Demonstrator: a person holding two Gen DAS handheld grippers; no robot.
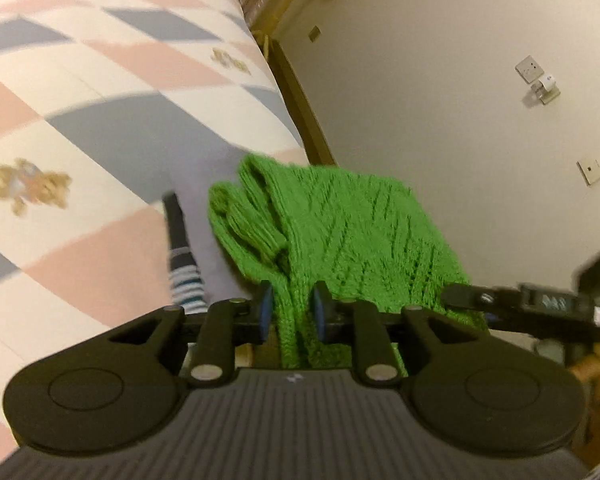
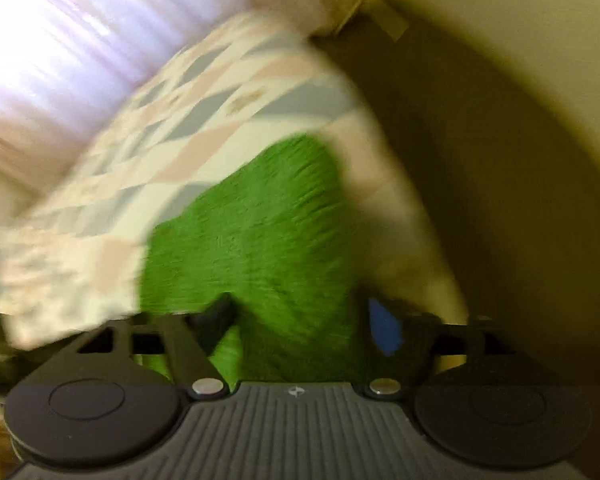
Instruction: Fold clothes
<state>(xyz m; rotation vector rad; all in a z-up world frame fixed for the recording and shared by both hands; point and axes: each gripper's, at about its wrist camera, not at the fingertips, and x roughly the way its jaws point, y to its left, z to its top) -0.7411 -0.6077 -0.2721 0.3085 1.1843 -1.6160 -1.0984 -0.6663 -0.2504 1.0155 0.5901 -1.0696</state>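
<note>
Green knit garment [image 1: 340, 224] is the reference item; all positions are given relative to it. In the left wrist view it hangs bunched, lifted off the bed [image 1: 112, 80], with folded ribbed layers stacked on its left edge.

My left tool [image 1: 290, 312] is pinched narrow on a gathered rope of the knit; both blue pads [image 1: 265, 312] press into the fabric from either side.

My right tool [image 2: 300, 320] shows in its own view with the knit [image 2: 252, 232] filling the gap between its fingers. That frame is heavily blurred. One blue pad [image 2: 384, 328] is visible to the right of the cloth, a black finger [image 2: 216, 316] to the left. The fingers stand fairly far apart with cloth between them; I cannot tell whether they clamp it. In the left wrist view the right tool [image 1: 460, 296] reaches in from the right and touches the knit's right edge.

Bed cover: checked pink, grey and cream with small bear prints, lying behind and to the left of the knit. A dark sock with white stripes [image 1: 184, 264] lies on the cover just left of the knit. A wooden bed frame edge [image 1: 300, 96] runs behind the knit. A cream wall [image 1: 440, 100] sits behind and right of it, with wall sockets [image 1: 530, 69] well apart from it.
</note>
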